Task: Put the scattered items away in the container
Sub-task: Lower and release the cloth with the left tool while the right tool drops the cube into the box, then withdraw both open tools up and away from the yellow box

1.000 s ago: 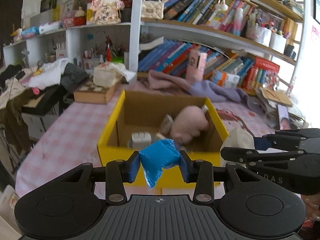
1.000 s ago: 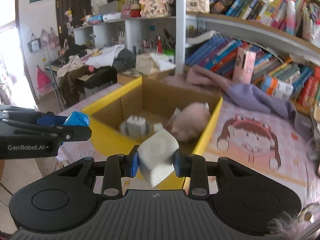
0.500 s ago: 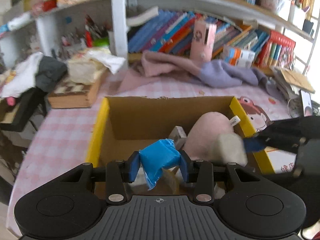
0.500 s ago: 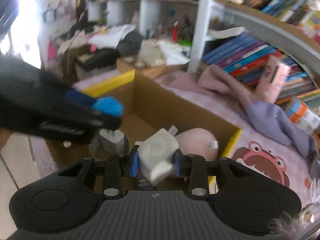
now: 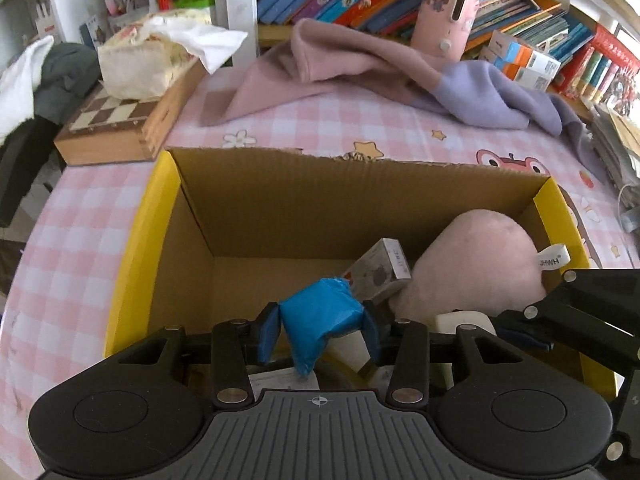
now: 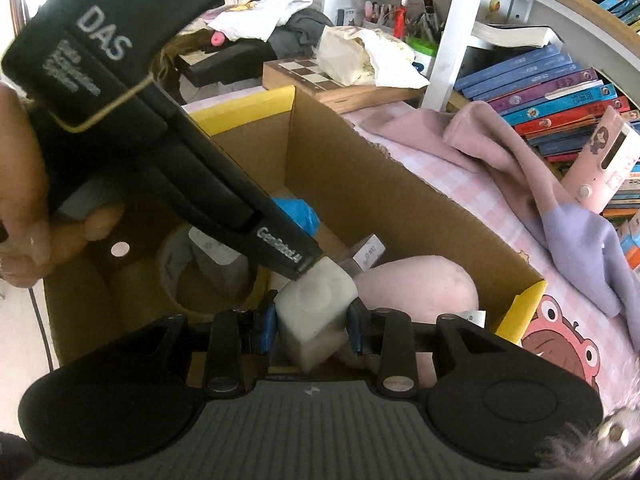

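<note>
Left tongs [image 5: 320, 332] over the open cardboard box [image 5: 280, 208] on the tabletop [image 5: 80, 220], jaws opening, blue packet [image 5: 320, 316] between the pads, left pad just parted from it; right tongs [image 6: 312, 328] beside them over the box, clamped on a white block [image 6: 316, 304]; pink plush [image 5: 476, 256] lies inside at right.

"DAS" on left claw [image 6: 294, 236]; "JHWH" on plush's tag [image 5: 554, 259]
</note>
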Demonstrator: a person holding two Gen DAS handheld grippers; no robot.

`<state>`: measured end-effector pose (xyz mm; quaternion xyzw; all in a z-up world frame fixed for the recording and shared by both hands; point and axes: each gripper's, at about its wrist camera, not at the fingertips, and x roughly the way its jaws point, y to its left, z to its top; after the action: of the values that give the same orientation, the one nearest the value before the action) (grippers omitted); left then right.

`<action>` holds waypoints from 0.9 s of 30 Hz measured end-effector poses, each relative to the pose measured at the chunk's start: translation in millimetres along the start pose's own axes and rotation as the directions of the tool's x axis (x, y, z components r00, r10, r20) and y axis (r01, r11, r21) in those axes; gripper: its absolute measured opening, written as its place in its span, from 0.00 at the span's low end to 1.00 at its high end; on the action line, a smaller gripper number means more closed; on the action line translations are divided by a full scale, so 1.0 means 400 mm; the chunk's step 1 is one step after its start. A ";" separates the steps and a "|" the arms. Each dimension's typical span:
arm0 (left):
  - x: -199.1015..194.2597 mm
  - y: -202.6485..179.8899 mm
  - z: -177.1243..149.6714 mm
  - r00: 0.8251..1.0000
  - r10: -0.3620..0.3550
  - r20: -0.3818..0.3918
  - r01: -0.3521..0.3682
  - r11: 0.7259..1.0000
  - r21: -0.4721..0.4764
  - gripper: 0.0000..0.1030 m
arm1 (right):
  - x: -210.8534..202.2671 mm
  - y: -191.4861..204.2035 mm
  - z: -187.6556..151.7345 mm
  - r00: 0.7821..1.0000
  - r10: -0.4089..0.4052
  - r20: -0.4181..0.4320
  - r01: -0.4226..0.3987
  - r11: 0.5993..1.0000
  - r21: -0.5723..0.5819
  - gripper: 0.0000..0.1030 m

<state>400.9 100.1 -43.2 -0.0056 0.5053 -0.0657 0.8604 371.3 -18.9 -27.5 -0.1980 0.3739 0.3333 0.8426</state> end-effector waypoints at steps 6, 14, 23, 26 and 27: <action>-0.088 -0.014 -0.017 0.990 0.025 0.140 -0.026 1.000 0.009 0.78 | -0.039 -0.008 0.005 0.996 0.010 0.085 -0.013 0.999 0.031 0.52; -0.275 -0.026 -0.120 0.942 0.034 0.335 -0.027 0.999 -0.024 0.82 | -0.161 0.022 -0.007 0.978 -0.044 0.204 0.035 0.998 0.048 0.51; -0.408 -0.062 -0.243 0.870 0.095 0.483 -0.084 0.995 -0.043 0.85 | -0.312 0.058 -0.087 0.930 -0.208 0.302 0.162 0.972 0.169 0.57; -0.442 -0.082 -0.287 0.847 0.110 0.520 -0.118 0.993 -0.018 0.86 | -0.344 0.070 -0.114 0.912 -0.264 0.315 0.196 0.953 0.231 0.57; -0.451 -0.089 -0.302 0.842 0.114 0.528 -0.127 0.992 -0.011 0.87 | -0.357 0.076 -0.124 0.904 -0.284 0.320 0.207 0.945 0.252 0.57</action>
<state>205.0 93.3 57.1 0.0189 0.2485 -0.0134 0.9683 253.9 -85.6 47.0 -0.0900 0.2225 0.2122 0.9473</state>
